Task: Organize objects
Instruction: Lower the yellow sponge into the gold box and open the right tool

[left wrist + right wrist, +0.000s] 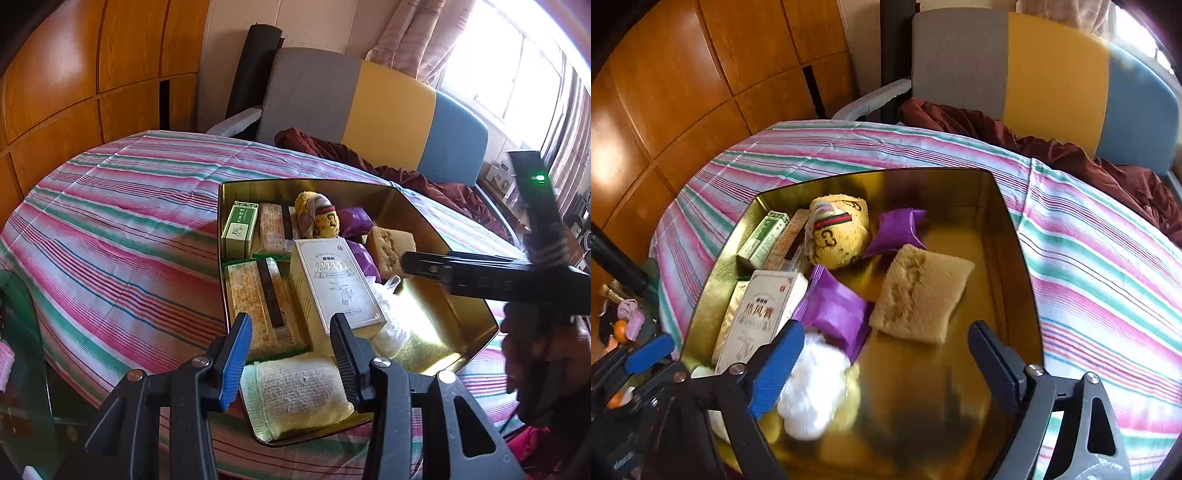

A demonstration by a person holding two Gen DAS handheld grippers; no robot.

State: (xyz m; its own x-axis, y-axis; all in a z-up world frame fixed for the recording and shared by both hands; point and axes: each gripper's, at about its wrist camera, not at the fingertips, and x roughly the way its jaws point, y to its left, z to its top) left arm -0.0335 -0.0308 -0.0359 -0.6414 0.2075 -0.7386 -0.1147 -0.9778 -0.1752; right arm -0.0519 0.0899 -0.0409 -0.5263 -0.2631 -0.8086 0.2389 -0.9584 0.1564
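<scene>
Your right gripper (pixel 882 363) hangs spread and empty over the gold metal tin's (pixel 960 192) bare floor (free packing room), while your left gripper (pixel 291 354) stands part-open, holding nothing.

Right wrist view. Gold tray (pixel 1008 236) on striped cloth (pixel 1089 258), ctr frame. Right gripper (pixel 886 354) at 6 o'clock, fingers wide apart over bare tray floor, nothing betw. them. Tan sponge pad (pixel 919 291) ctr; purple packets (pixel 838 314) at 9 o'clock of it; yellow plush (pixel 838 236) at 11; white box (pixel 764 314) w/ green box (pixel 764 236) along L wall; white wad (pixel 812 391) beside blue finger (pixel 775 373).
</scene>
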